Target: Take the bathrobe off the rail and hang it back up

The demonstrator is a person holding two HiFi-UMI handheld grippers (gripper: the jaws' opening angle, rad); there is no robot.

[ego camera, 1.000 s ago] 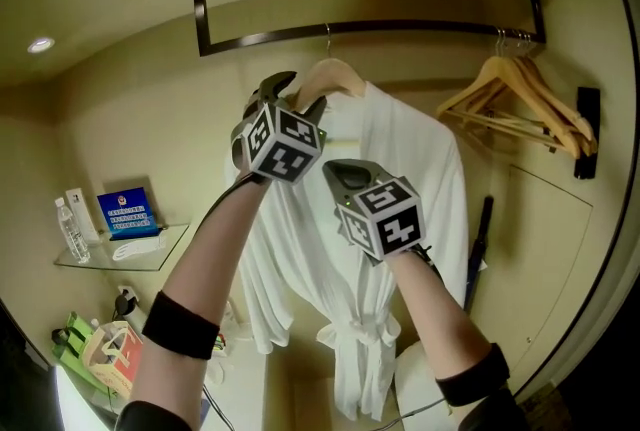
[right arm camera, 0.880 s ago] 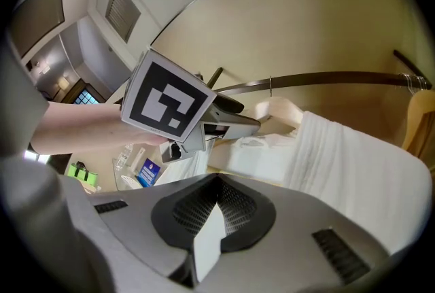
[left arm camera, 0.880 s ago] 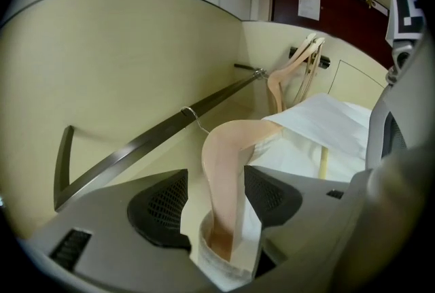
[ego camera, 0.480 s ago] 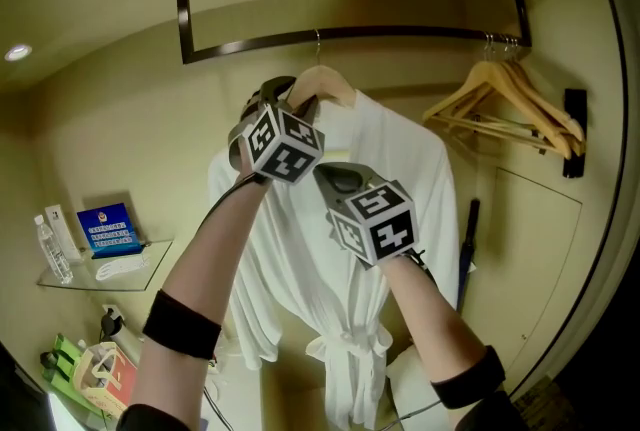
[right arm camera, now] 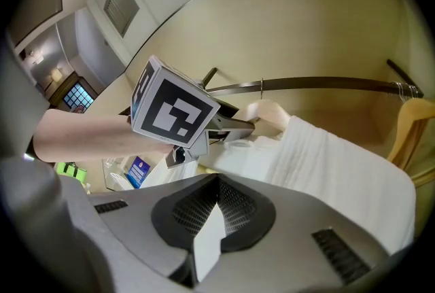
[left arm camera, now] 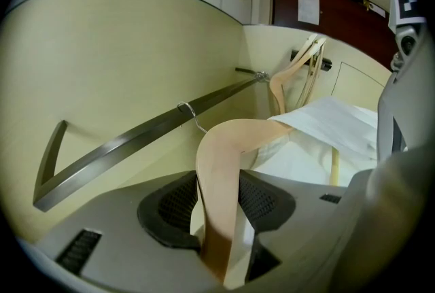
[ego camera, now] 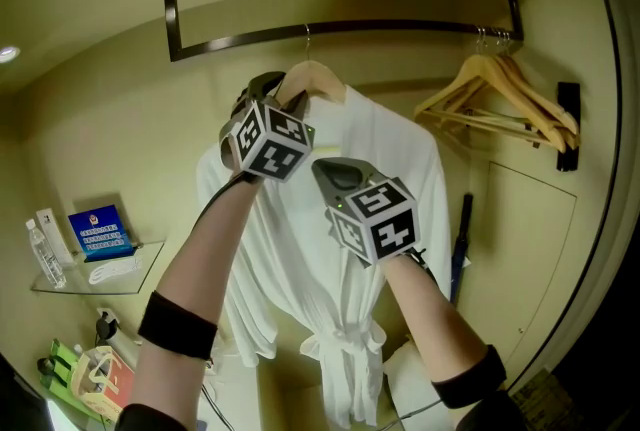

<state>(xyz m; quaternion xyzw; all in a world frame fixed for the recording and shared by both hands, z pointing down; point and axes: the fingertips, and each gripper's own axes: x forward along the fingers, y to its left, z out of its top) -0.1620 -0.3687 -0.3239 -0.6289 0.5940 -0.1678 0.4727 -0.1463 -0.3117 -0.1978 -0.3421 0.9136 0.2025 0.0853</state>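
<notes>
Head view: your left gripper [ego camera: 280, 97] is up at twelve o'clock of the white terry bathrobe [ego camera: 395, 169]. It's on the pale wooden hanger [ego camera: 318, 77], which hooks over the dark metal rail [ego camera: 400, 24]. Your right gripper [ego camera: 338, 171] is at the collar.

Left gripper view: the jaws have just been closing, and they clamp the hanger's arm between the pads.

Right gripper view: jaws clenched, a fold of the bathrobe pinched between them, the rest spreading toward three o'clock.

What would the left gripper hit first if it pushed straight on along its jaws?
The wooden hanger, already between its jaws: the left gripper has just been closing them and now grips its shoulder. Beyond that, probably the rail near the hook; depth is unclear.
</notes>
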